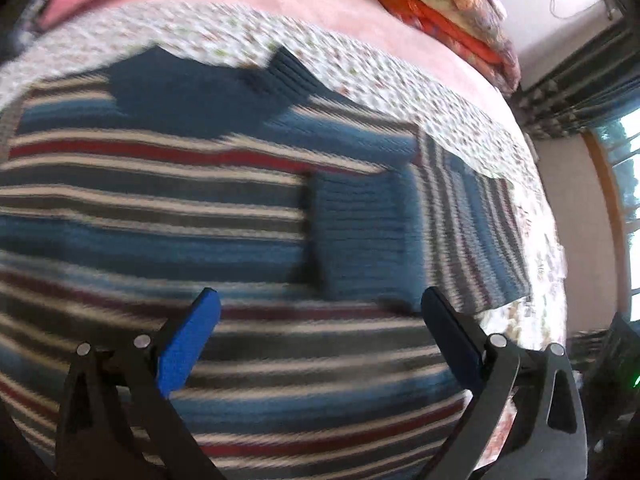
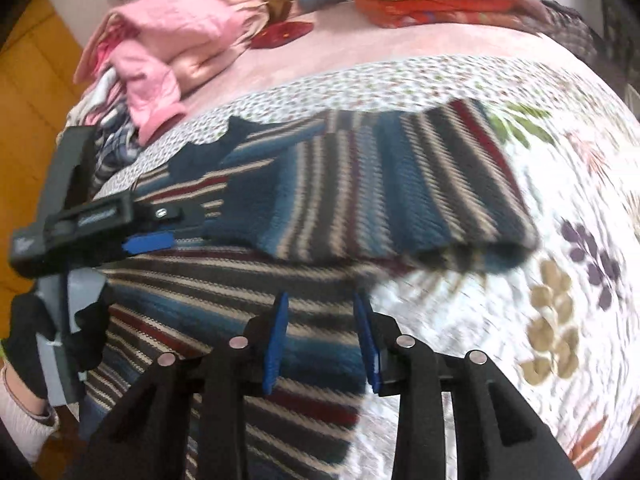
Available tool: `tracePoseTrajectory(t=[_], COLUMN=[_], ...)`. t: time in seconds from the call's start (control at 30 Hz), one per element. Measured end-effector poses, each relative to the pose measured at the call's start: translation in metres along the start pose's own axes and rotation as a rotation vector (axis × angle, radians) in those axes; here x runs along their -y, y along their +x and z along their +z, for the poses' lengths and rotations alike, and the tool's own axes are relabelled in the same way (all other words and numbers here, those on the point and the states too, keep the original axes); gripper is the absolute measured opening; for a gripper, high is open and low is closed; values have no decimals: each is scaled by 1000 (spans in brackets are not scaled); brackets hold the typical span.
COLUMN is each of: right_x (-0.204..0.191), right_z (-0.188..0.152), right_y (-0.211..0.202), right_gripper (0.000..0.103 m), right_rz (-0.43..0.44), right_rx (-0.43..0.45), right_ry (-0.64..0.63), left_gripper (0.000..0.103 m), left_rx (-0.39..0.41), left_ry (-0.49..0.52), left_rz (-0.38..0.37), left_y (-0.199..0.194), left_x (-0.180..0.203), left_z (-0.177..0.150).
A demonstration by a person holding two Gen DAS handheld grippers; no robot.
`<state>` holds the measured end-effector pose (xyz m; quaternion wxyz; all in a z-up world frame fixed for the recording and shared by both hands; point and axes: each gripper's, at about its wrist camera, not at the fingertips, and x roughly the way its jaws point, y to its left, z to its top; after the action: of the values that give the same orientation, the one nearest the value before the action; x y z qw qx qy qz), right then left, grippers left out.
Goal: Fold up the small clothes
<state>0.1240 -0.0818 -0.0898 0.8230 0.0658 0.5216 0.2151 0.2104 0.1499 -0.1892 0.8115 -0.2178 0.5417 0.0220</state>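
Left fingers (image 1: 188, 344) spread wide, right fingers (image 2: 276, 344) parted — both seemingly empty, striped sweater (image 1: 168, 216) lying beneath.

Left wrist: close above the striped sweater (image 1: 200, 208), looking forward across the bed (image 1: 320, 4).
Right wrist: slightly farther back, facing likewise.
Shared: sweater, floral sheet (image 2: 540, 240).

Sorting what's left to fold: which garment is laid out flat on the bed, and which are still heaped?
The blue, red and white striped knit sweater lies spread on the floral quilt; the pink clothes sit crumpled behind it.
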Motion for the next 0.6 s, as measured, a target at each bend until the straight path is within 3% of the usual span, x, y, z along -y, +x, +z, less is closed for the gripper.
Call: tracePoseTrajectory(t=[0.1,0.17,0.23,0.3,0.33,0.6], right_x=[11,16,20,25,28,40], right_z=[-4,-6,-8,-9,-9,4], right_y=[-4,-5,-8,-11,-13,-22], right_gripper=[36,36,36,36,36,36], right_rz=[-2,-5,-9,-11,-13,-26], right_rx=[8,14,21,30,33,54], right_ry=[23,33,45,57,61,116], left_gripper=[67,62,34,13,8,7], left_rx=[-86,-87,-71,-57,-45,124], left_ry=[-24,-38,-22,-29,-24,53], left_rz=[-68,-62,-38,-94,-96,-129], left_y=[23,30,30,25,22,-42], left_x=[6,10,15,16,17,5], left_z=[6,7,9,10,9,8])
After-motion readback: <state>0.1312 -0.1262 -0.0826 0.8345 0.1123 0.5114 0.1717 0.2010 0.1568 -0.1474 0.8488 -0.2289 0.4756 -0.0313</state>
